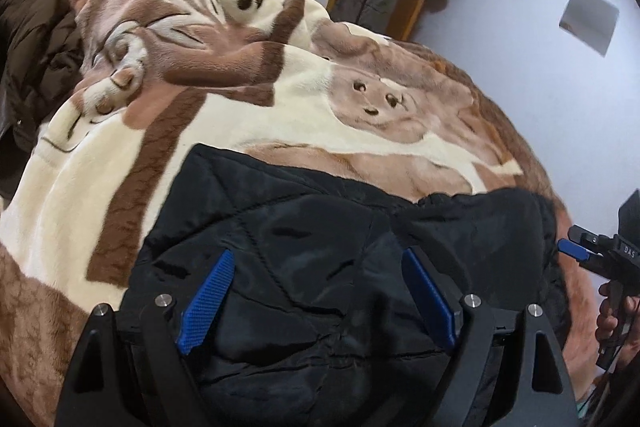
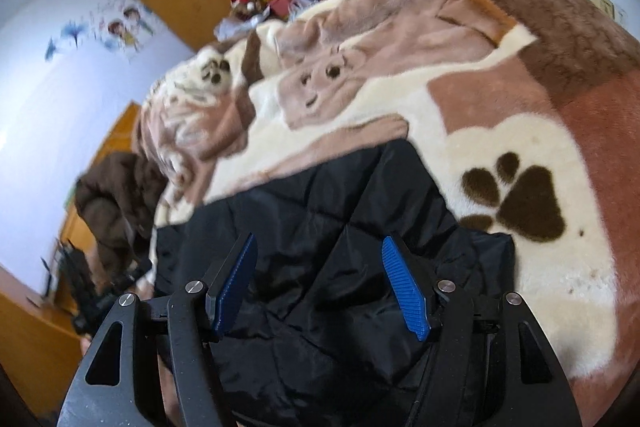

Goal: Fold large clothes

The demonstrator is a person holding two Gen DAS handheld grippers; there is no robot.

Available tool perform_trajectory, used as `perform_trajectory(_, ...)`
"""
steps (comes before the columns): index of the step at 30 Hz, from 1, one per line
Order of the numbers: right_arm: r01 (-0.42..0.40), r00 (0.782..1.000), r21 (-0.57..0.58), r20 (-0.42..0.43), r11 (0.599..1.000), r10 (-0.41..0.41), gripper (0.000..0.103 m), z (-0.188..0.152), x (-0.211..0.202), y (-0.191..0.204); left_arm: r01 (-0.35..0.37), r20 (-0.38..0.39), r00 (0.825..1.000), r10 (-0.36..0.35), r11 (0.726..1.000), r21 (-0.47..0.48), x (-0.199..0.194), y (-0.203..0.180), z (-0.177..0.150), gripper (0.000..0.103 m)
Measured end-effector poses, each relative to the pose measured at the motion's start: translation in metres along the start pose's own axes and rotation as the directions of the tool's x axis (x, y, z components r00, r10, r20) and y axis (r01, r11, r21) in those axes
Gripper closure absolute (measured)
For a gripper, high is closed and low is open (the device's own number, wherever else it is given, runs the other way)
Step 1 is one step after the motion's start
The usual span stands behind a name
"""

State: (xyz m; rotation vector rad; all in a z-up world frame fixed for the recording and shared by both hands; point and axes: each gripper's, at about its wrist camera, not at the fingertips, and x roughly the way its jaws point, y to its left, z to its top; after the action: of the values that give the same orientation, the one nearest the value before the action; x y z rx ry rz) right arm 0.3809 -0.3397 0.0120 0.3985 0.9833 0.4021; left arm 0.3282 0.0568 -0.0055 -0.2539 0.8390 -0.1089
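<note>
A: Where was the black quilted jacket (image 1: 320, 267) at that point?

B: On the bed, lying on the bear-print blanket (image 1: 248, 131). It spread below and ahead of both sets of jaws, folded down to a compact block, with bare blanket beyond it.

A: And the left gripper (image 1: 316, 259)?

B: Its jaws stood wide apart, close to as wide as they go. The blue pads (image 1: 212, 287) framed the fabric but did not appear to pinch it. Nothing was held.

A: The right gripper (image 2: 318, 251)?

B: Much the same: jaws clearly parted over the jacket's quilted panel, gripping nothing. From the left wrist view it showed at the right edge, just beside the jacket's side.

A: Why wide open above the cloth?

B: My guess: padded fabric is thick, so a wide gap lets the jaws take in a doubled layer. Pointing down and forward suited reaching an edge for the next fold.

A: Anything else nearby?

B: A brown coat (image 2: 120, 195) lay well apart, far left of the right jaws.
</note>
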Motion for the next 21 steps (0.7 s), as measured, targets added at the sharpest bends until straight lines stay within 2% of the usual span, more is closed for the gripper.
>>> perform_trajectory(4, 0.104, 0.994, -0.053, -0.025, 0.993, -0.106, 0.038, -0.004, 0.028, -0.002, -0.068, -0.029, 0.997, 0.069, 0.997, 0.022, 0.027, 0.000, -0.001, 0.016)
perform_trajectory(8, 0.196, 0.980, -0.098, -0.028, 0.976, -0.199, 0.038, -0.006, 0.053, -0.006, -0.136, -0.022, 0.990, 0.137, 0.989, 0.053, 0.052, 0.004, -0.005, 0.015)
perform_trajectory(10, 0.226, 0.973, -0.113, -0.018, 0.967, -0.230, 0.038, -0.007, 0.062, -0.009, -0.148, -0.010, 0.989, 0.149, 0.987, 0.056, 0.063, 0.007, -0.006, 0.010)
perform_trajectory(16, 0.316, 0.949, -0.142, 0.024, 0.938, -0.316, 0.037, -0.011, 0.090, -0.018, -0.166, 0.026, 0.986, 0.165, 0.985, 0.044, 0.082, 0.012, -0.011, 0.005)
perform_trajectory(21, 0.381, 0.924, -0.168, 0.032, 0.909, -0.382, 0.037, -0.013, 0.099, -0.016, -0.202, 0.002, 0.979, 0.203, 0.977, 0.069, 0.090, 0.007, -0.007, 0.005)
